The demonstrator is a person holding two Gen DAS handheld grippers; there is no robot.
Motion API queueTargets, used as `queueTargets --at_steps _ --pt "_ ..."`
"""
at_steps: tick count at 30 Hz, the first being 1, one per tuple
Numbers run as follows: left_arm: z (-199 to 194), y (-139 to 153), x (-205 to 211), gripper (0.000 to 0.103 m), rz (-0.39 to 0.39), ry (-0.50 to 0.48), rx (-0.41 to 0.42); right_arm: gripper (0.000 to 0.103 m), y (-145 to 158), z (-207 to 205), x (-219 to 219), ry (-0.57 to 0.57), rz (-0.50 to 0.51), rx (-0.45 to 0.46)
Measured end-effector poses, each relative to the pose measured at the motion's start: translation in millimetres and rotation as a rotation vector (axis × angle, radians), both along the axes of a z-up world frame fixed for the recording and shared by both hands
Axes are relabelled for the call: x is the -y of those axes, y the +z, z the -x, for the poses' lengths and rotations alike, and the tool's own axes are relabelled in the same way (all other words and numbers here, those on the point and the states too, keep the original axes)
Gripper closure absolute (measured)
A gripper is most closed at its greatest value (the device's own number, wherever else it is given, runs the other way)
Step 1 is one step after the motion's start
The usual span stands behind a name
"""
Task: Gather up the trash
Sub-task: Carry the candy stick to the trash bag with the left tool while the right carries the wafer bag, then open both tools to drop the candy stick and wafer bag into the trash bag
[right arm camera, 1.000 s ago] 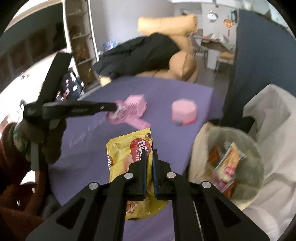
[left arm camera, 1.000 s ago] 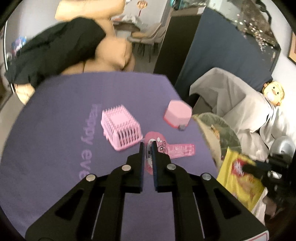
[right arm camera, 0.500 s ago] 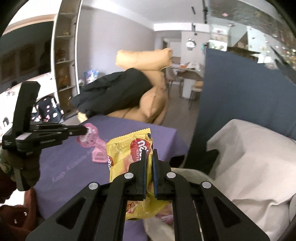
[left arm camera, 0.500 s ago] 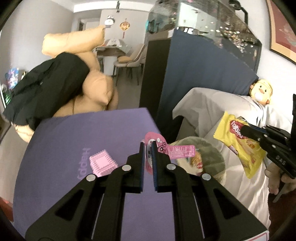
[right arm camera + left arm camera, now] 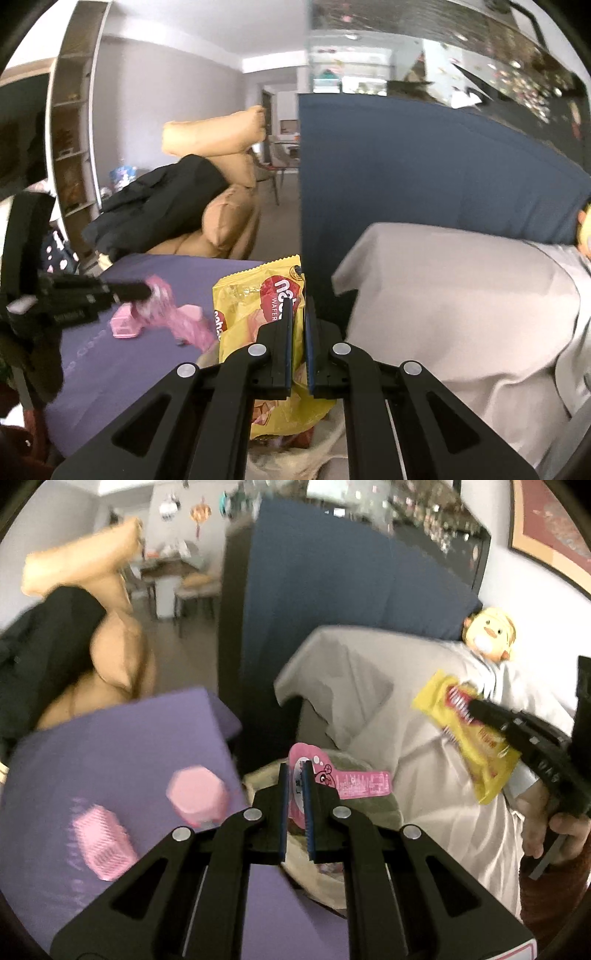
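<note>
Both grippers have swung from the purple surface (image 5: 122,738) toward the bin (image 5: 369,812). Left gripper (image 5: 295,775) jaws clench the pink wrapper (image 5: 354,783), right gripper (image 5: 298,302) jaws the yellow packet (image 5: 255,302); released beside the bin's rim, either could land outside.

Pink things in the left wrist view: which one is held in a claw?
The flat pink wrapper with a cartoon face, pinched in the left claw. The pink basket and pink box lie on the purple mat.
</note>
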State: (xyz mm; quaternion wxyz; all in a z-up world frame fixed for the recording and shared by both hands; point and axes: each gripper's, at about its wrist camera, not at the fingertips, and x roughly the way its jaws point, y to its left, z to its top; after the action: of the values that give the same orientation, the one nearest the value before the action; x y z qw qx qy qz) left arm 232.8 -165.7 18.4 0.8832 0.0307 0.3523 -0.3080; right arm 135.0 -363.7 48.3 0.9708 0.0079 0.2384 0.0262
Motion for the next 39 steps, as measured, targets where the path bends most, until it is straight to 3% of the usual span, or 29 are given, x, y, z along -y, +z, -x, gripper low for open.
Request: queueTargets --at_steps 4,9,11,13,15,21,28,33,39 --pt "-21.9 -35.2 28.1 0.096 -0.017 -0.015 -0.093 0.096 -14.2 -3.6 23.6 -0.043 -0.028 -0.026" --pt "-36.7 -64.3 45.8 0.096 -0.001 -0.022 -0.141 0.096 -34.7 -9.5 38.3 -0.079 -0.052 -0.070" --pt "-42.4 -70.6 47.0 0.089 0.015 -0.009 -0.162 0.096 -42.1 -13.5 41.9 -0.086 -0.062 -0.085" --pt "-42.0 -71.6 45.9 0.076 0.018 -0.002 -0.167 0.096 -48.8 -17.8 42.6 -0.087 -0.071 -0.098" --pt "-38.9 -69.0 40.8 0.075 0.011 0.013 -0.143 0.096 -52.0 -22.6 40.4 -0.083 -0.074 -0.107" --pt "-25.5 -54.3 6.5 0.063 0.043 0.110 -0.097 0.096 -70.6 -37.5 23.1 -0.058 -0.083 -0.140" --pt "9.4 -44.4 -50.4 0.056 0.006 0.203 -0.072 0.096 -102.2 -55.4 -11.3 -0.025 -0.075 -0.201" --pt "31.6 -48.3 -91.1 0.056 -0.011 0.261 -0.072 0.096 -117.9 -62.8 -28.5 -0.022 -0.067 -0.229" --pt "46.9 -55.4 -118.9 0.055 0.023 0.311 -0.094 0.094 -128.1 -69.4 -34.6 -0.036 -0.072 -0.250"
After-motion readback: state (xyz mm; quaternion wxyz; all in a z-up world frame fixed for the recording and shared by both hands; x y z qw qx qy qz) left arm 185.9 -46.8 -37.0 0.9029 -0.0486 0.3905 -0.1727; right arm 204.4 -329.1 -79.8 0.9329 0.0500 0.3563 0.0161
